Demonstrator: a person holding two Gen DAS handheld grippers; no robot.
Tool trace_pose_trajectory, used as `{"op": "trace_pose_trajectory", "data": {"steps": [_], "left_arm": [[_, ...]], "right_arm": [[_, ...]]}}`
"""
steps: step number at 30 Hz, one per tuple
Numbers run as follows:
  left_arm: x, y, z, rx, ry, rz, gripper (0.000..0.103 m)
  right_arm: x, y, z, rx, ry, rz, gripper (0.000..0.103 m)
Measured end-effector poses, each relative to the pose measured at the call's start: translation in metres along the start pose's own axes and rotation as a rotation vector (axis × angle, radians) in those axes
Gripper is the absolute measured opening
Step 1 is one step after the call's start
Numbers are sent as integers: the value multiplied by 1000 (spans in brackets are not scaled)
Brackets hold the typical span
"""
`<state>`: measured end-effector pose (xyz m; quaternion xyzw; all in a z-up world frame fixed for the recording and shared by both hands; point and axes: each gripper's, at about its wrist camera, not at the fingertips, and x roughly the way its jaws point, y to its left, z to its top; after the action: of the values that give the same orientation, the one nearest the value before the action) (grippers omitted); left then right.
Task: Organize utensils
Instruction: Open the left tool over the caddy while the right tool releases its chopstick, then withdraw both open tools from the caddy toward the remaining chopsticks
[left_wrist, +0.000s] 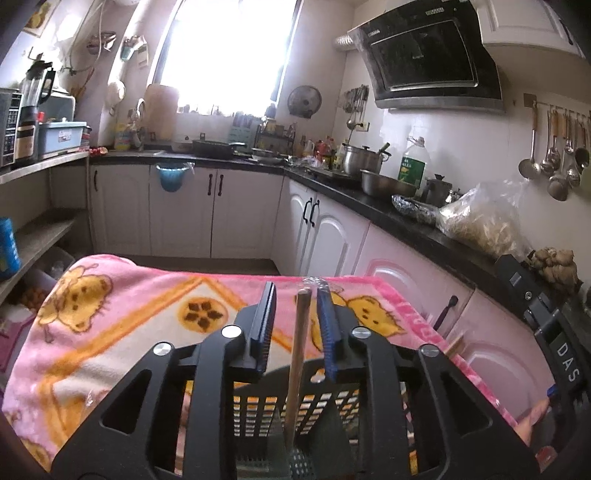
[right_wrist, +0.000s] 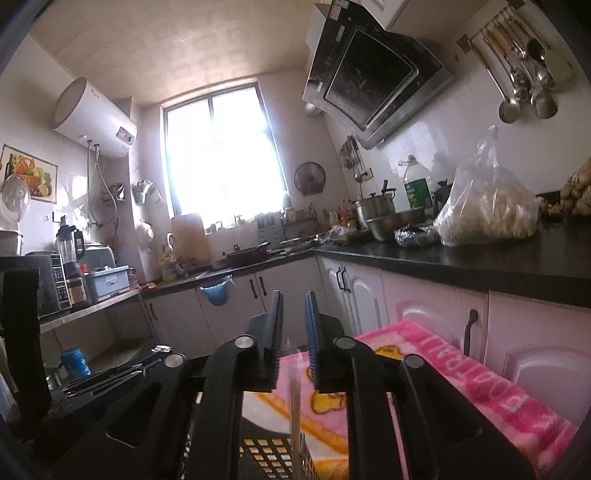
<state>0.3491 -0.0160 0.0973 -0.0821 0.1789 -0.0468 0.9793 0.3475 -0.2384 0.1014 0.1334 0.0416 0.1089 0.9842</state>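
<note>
A light wooden stick (left_wrist: 300, 343) stands upright in a black perforated basket (left_wrist: 255, 406) right under my left gripper (left_wrist: 295, 288). It rises between the blue-padded fingers, with a clear gap to the left pad and a thin one to the right, so the left gripper is open. In the right wrist view my right gripper (right_wrist: 293, 295) holds its pads a little apart with nothing pressed between the tips. Below it a pale, blurred stick (right_wrist: 294, 406) drops into the same basket (right_wrist: 266, 456). The basket sits on a pink cartoon blanket (left_wrist: 129, 314) (right_wrist: 461, 369).
The other gripper's black body (left_wrist: 554, 332) and a hand (left_wrist: 532, 421) are close on the right. A black countertop (right_wrist: 461, 258) carries a plastic bag (right_wrist: 487, 210), bowls and pots. White cabinets (left_wrist: 325, 236) stand behind the blanket. Shelves (left_wrist: 40, 236) line the left side.
</note>
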Motion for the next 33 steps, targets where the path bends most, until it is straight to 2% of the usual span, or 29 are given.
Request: {"op": "trace_pose_trajectory", "data": {"steps": [3, 5, 6, 7, 9, 14, 16, 19, 22, 24, 33], "left_arm": [[-3, 2, -3, -6, 15, -1, 19], [-5, 3, -4, -14, 26, -5, 28], [-7, 4, -5, -19, 32, -8, 39], [-10, 4, -6, -22, 33, -8, 45], [-15, 5, -6, -24, 33, -12, 48], [-27, 7, -4, -32, 36, -24, 64], [-33, 7, -4, -33, 43, -26, 76], [-42, 9, -4, -38, 42, -24, 87], [-51, 12, -5, -44, 43, -28, 92], [-57, 15, -7, -56, 50, -28, 92], [-77, 19, -18, -51, 88, -27, 92]], "right_arm": [[-6, -2, 1, 6, 15, 12, 22], [-11, -3, 2, 11, 24, 20, 28], [-13, -3, 2, 13, 28, 25, 30], [-16, -3, 2, 14, 33, 29, 31], [-21, -3, 3, 9, 43, 35, 33], [-35, -4, 7, 17, 59, 48, 42], [-40, -3, 8, 17, 65, 52, 45], [-48, -2, 9, 11, 69, 55, 49], [-55, -1, 9, 0, 81, 55, 51], [-59, -1, 8, -3, 92, 54, 54], [-80, 1, -1, -14, 143, 58, 55]]}}
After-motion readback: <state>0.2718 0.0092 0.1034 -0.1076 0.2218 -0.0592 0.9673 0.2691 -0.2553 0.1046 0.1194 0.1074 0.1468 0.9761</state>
